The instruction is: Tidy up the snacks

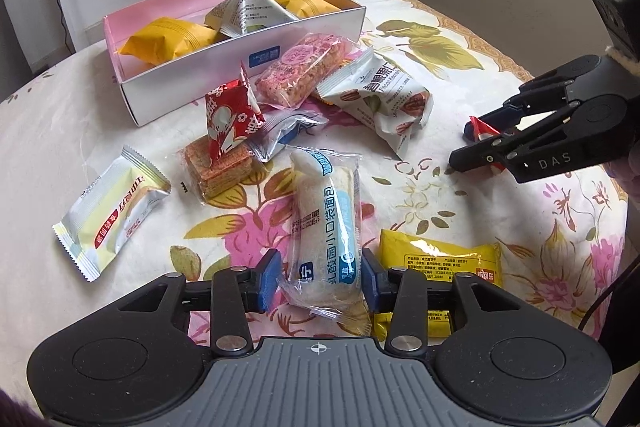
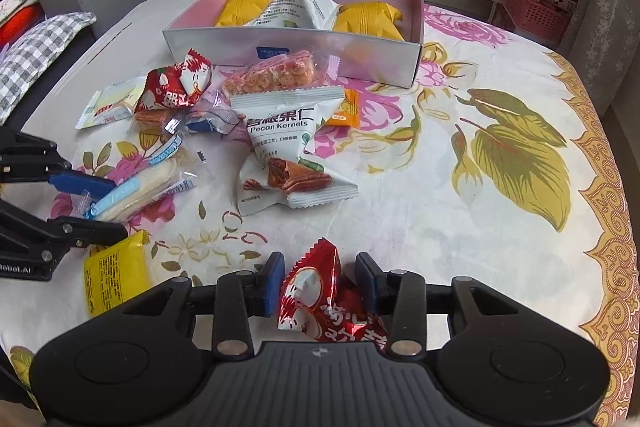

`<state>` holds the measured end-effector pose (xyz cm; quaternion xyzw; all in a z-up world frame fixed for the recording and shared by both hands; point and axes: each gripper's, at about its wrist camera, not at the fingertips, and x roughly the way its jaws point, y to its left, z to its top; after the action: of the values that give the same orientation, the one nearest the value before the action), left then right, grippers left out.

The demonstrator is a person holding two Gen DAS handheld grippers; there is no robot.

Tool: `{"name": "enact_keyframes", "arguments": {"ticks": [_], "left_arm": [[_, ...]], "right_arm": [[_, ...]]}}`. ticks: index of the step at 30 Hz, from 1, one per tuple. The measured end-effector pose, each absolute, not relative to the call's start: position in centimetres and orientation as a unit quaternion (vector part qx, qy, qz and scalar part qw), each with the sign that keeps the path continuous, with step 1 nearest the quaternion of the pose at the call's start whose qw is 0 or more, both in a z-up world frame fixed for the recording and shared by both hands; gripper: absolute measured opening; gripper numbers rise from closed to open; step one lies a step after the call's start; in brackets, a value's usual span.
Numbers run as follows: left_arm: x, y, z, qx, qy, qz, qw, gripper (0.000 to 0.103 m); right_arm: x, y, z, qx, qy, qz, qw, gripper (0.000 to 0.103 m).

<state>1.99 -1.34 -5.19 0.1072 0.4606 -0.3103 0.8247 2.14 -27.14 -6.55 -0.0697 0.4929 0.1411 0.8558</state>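
The floral table [image 1: 460,27] carries a pink box [image 1: 240,75] holding only 3 packets (2 yellow, 1 white), so most of the sorting is left. About 8 snacks lie loose in front of it. The left gripper [image 1: 320,277] stands part-open around the bread roll [image 1: 326,227], pads beside the wrapper, and the right gripper [image 2: 320,279] likewise flanks a red candy packet [image 2: 316,291], neither visibly clamped.

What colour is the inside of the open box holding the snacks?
Pink inside the box, with silvery-white outer walls; the right wrist view shows it best.
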Motion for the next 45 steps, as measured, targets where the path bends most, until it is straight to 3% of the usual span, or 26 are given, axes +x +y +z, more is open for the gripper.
{"name": "enact_keyframes", "arguments": {"ticks": [5, 7, 9, 17, 20, 23, 27, 30, 38, 42, 44, 45], "left_arm": [[3.1, -1.4, -5.2, 0.082, 0.47, -0.299, 0.826, 0.048], [3.4, -1.7, -5.3, 0.08, 0.471, -0.298, 0.826, 0.051], [3.6, -2.0, -5.4, 0.083, 0.469, -0.299, 0.827, 0.052], [3.8, -2.7, -5.4, 0.081, 0.467, -0.288, 0.832, 0.047], [3.7, -3.0, -5.3, 0.085, 0.466, -0.286, 0.833, 0.038], [3.8, -3.0, -5.2, 0.083, 0.467, -0.28, 0.835, 0.031], [3.9, -3.0, -5.0, 0.077, 0.467, -0.276, 0.836, 0.023], [3.9, -2.9, -4.8, 0.07, 0.469, -0.279, 0.835, 0.021], [3.8, -3.3, -4.7, 0.073, 0.473, -0.288, 0.829, 0.019], [4.0, -3.3, -4.8, 0.071, 0.474, -0.289, 0.829, 0.019], [4.1, -3.3, -4.8, 0.068, 0.475, -0.286, 0.829, 0.019], [4.0, -3.3, -4.8, 0.068, 0.476, -0.286, 0.829, 0.019]], "right_arm": [[1.8, -27.5, -6.5, -0.066, 0.498, 0.135, 0.854, 0.032], [1.8, -27.5, -6.4, -0.066, 0.504, 0.136, 0.85, 0.041], [1.8, -27.5, -6.2, -0.071, 0.506, 0.139, 0.848, 0.057], [1.4, -27.7, -4.5, -0.094, 0.504, 0.164, 0.842, 0.073], [1.6, -28.3, -4.6, -0.088, 0.524, 0.16, 0.832, 0.07], [1.7, -28.7, -5.1, -0.082, 0.543, 0.153, 0.821, 0.059], [1.7, -29.3, -6.0, -0.071, 0.565, 0.141, 0.81, 0.036], [2.0, -29.9, -5.9, -0.055, 0.562, 0.135, 0.814, 0.029], [2.1, -28.7, -5.8, -0.078, 0.546, 0.153, 0.82, 0.03], [2.2, -27.6, -6.1, -0.096, 0.54, 0.175, 0.817, 0.049], [2.2, -27.2, -6.2, -0.101, 0.537, 0.173, 0.82, 0.049], [2.2, -27.1, -6.1, -0.103, 0.535, 0.173, 0.82, 0.043]]}}
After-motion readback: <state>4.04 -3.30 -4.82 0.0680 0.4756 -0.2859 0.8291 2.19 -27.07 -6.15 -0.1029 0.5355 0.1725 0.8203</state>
